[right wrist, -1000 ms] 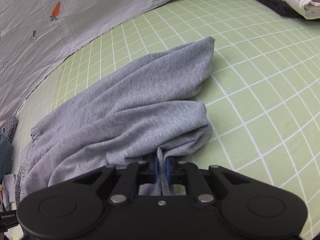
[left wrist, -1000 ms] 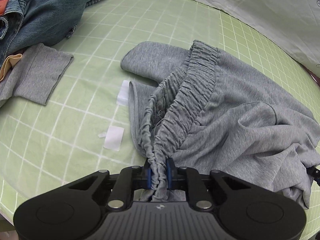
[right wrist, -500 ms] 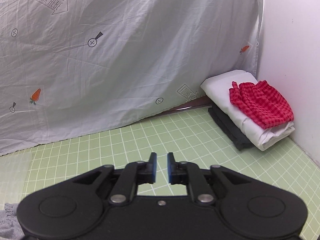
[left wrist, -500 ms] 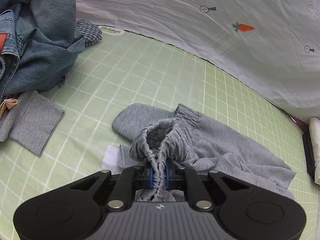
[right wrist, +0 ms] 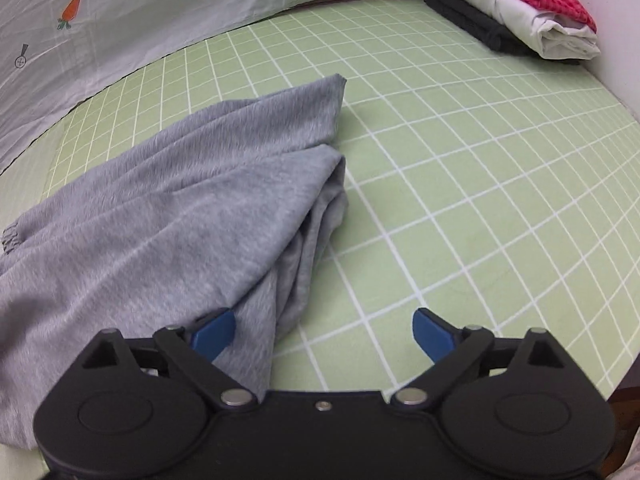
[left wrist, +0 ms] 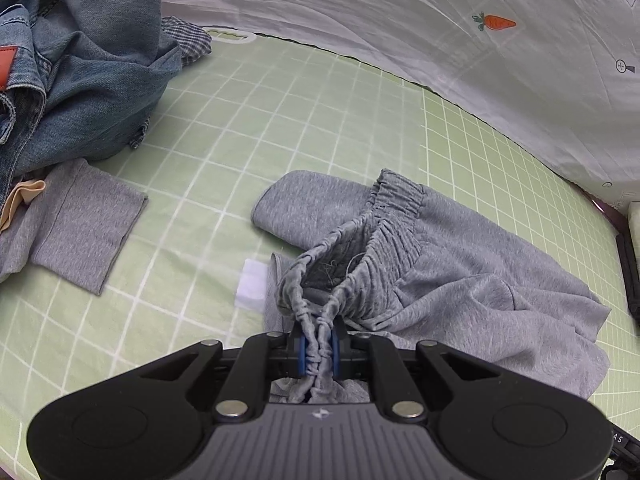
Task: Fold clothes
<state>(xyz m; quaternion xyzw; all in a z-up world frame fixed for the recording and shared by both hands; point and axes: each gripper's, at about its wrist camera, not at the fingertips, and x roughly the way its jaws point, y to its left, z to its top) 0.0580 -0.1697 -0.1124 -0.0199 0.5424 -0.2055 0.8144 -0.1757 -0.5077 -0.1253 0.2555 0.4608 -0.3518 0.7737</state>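
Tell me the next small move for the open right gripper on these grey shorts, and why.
Probably close the right gripper on the bunched leg hem of the grey shorts. Its jaws stand wide open with a fold of that fabric lying between them, while the left gripper is clamped on the gathered waistband. Both ends need holding before the shorts can be stretched flat.

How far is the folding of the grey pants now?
Done: a folded stack sits at the mat's far corner. In hand: the left hand-held gripper pinches the waistband of the grey pants; the right hand-held gripper is open beside the bunched leg ends. Left: the pants are crumpled, and the denim pile is unfolded.
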